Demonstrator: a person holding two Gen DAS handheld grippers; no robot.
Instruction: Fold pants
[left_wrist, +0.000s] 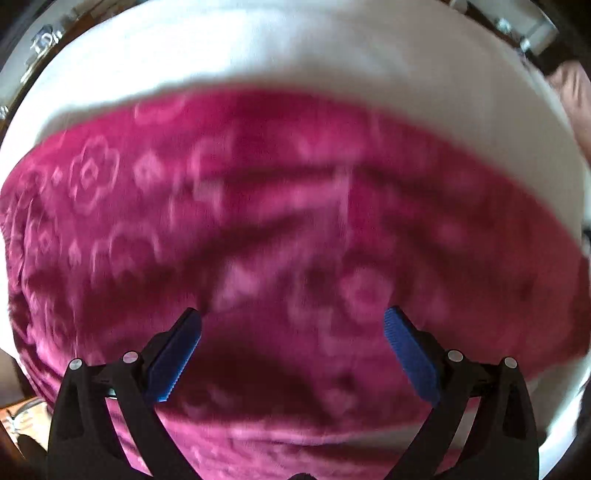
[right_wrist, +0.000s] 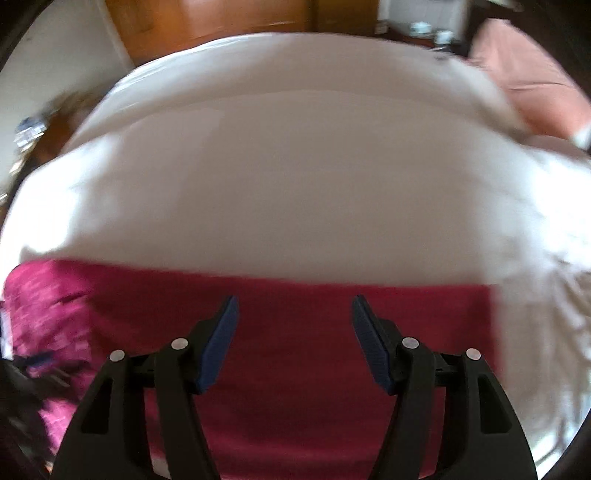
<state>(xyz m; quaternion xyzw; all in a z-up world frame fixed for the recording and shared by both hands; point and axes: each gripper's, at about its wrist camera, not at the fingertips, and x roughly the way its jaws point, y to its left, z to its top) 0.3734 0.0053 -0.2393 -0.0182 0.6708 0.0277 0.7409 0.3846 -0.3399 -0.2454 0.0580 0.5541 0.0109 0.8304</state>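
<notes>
Magenta pants (left_wrist: 258, 221) with a pale flower print lie spread across a white bed sheet (left_wrist: 295, 51), wrinkled in the middle. My left gripper (left_wrist: 291, 317) points straight down over them, open, with nothing between its blue pads. In the right wrist view the same pants (right_wrist: 295, 332) show as a flat, plain magenta band with a straight right edge; printed cloth bunches at the far left. My right gripper (right_wrist: 293, 306) hangs above that band, open and empty. Both pictures are blurred by motion.
The white sheet (right_wrist: 295, 166) stretches far beyond the pants. A pink pillow or cover (right_wrist: 528, 74) lies at the back right, a wooden door or cupboard (right_wrist: 207, 26) stands behind the bed, and small items sit on a dark ledge at the left.
</notes>
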